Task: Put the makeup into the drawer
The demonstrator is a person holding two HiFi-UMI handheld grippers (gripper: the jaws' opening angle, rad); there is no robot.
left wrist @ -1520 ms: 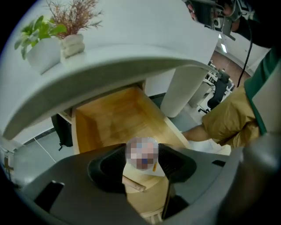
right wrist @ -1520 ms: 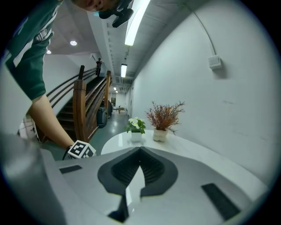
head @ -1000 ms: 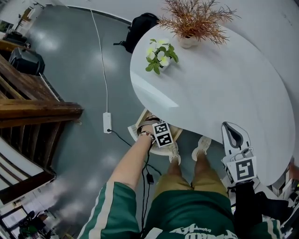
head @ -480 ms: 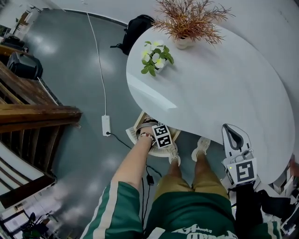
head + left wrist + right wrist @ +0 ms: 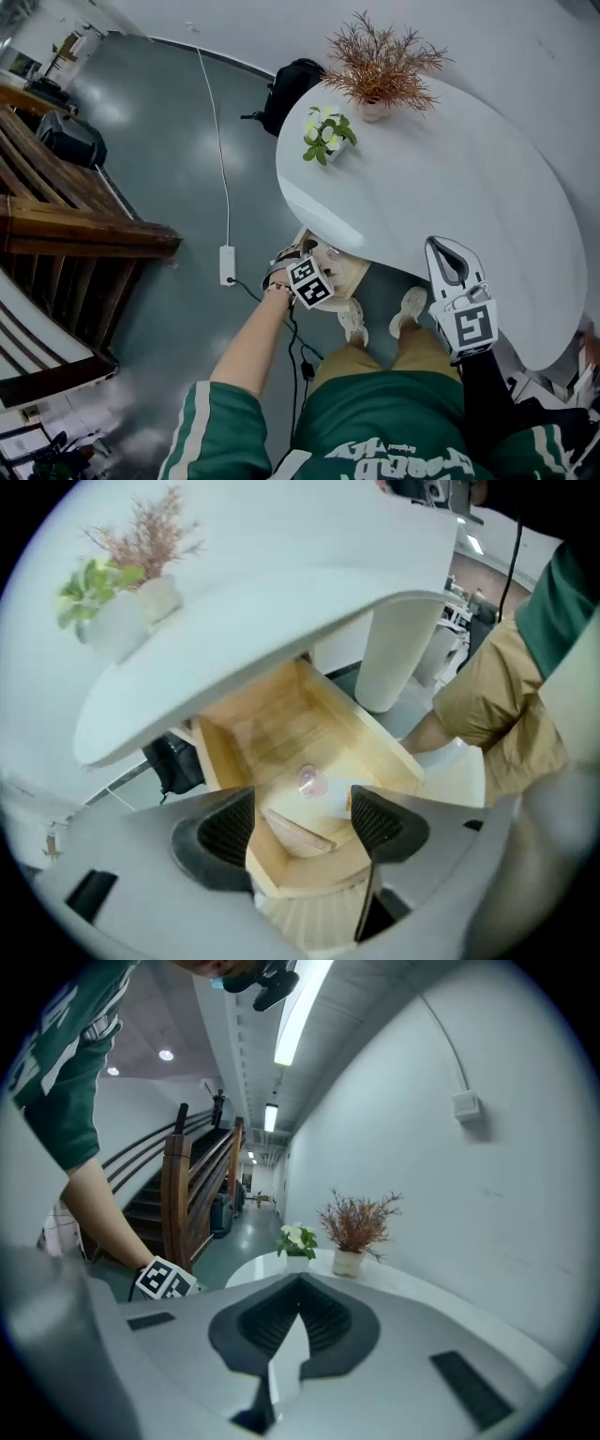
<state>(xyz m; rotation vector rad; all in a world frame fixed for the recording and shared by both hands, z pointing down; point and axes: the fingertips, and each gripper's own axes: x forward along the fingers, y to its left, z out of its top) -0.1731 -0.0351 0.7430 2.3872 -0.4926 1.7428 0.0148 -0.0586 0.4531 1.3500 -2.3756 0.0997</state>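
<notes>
Under the white table's rim a wooden drawer (image 5: 225,761) stands pulled out, also visible in the head view as the drawer (image 5: 354,272). Inside it lie a small round pink makeup piece (image 5: 311,781) and a flat beige piece (image 5: 298,831). My left gripper (image 5: 302,825) hangs above the drawer, pointing steeply down. Its jaws have just been opening and stand open with nothing between the pads. In the head view only its marker cube end shows, left gripper (image 5: 306,274). My right gripper (image 5: 444,253) is shut and empty over the table's near edge; its pads meet in the right gripper (image 5: 298,1321) view.
The round white table (image 5: 469,187) carries a dried reddish plant in a pot (image 5: 380,75) and a small green plant with white flowers (image 5: 326,131). A white pedestal (image 5: 398,658) stands behind the drawer. A power strip and cable (image 5: 228,262) lie on the grey floor; wooden stairs (image 5: 66,216) are at left.
The left gripper has lifted away from the drawer, which it was lower over before. The right gripper has risen a little over the table edge. The head view has shifted.
</notes>
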